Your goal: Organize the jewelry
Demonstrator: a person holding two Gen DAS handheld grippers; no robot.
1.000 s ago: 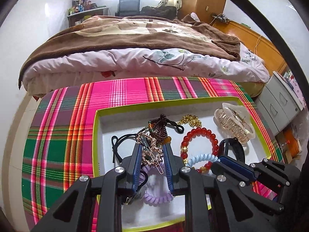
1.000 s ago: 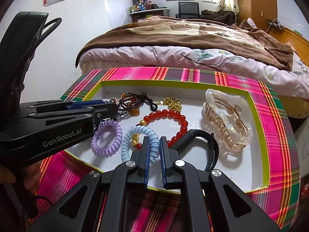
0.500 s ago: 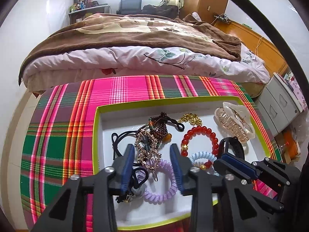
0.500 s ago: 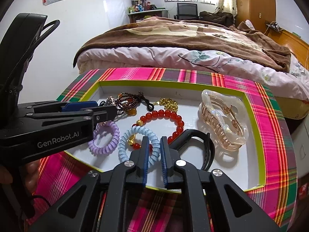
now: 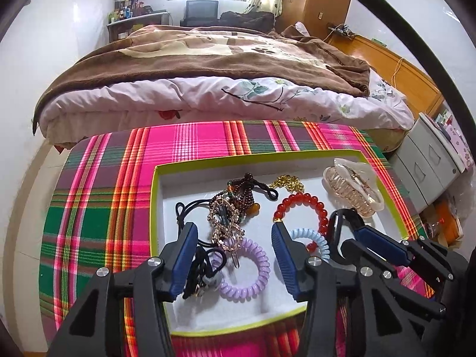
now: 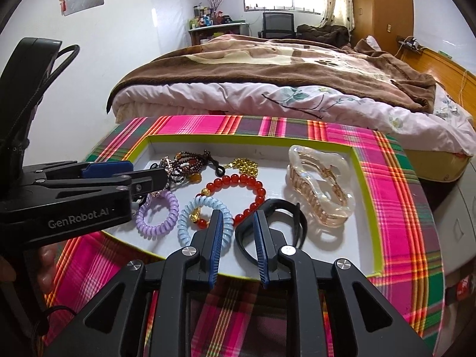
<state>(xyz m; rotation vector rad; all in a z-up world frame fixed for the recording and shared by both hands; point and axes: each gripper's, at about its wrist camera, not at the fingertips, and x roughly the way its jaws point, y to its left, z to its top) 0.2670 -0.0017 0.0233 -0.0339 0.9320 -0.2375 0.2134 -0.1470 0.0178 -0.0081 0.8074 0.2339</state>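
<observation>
A white tray with a lime-green rim [image 5: 154, 196] [image 6: 366, 196] holds the jewelry. My left gripper [image 5: 233, 227] [image 6: 142, 172] hangs over its left part, jaws opening; a gold rhinestone clip [image 5: 223, 217] and a purple coil tie [image 5: 258, 273] [image 6: 157, 226] lie loose between the fingers. My right gripper [image 6: 238, 214] [image 5: 354, 238] is at the tray's near edge, jaws opening over a black band [image 6: 282, 208] and a light blue coil tie [image 6: 190, 217], with no pad pressing on either. A red bead bracelet [image 6: 255, 184] lies just beyond.
A clear hair claw [image 6: 321, 190] lies at the tray's right, with a gold chain [image 6: 247, 165] and dark beads [image 6: 190, 163] at the back. The tray sits on a pink plaid cloth [image 5: 104, 208]. A bed [image 5: 208, 68] stands behind and grey drawers [image 5: 431, 160] to the right.
The left jaws have spread apart and let go of the rhinestone clip, which now lies in the tray. The right jaws have gone from nearly shut to parted. Neither hand has shifted much.
</observation>
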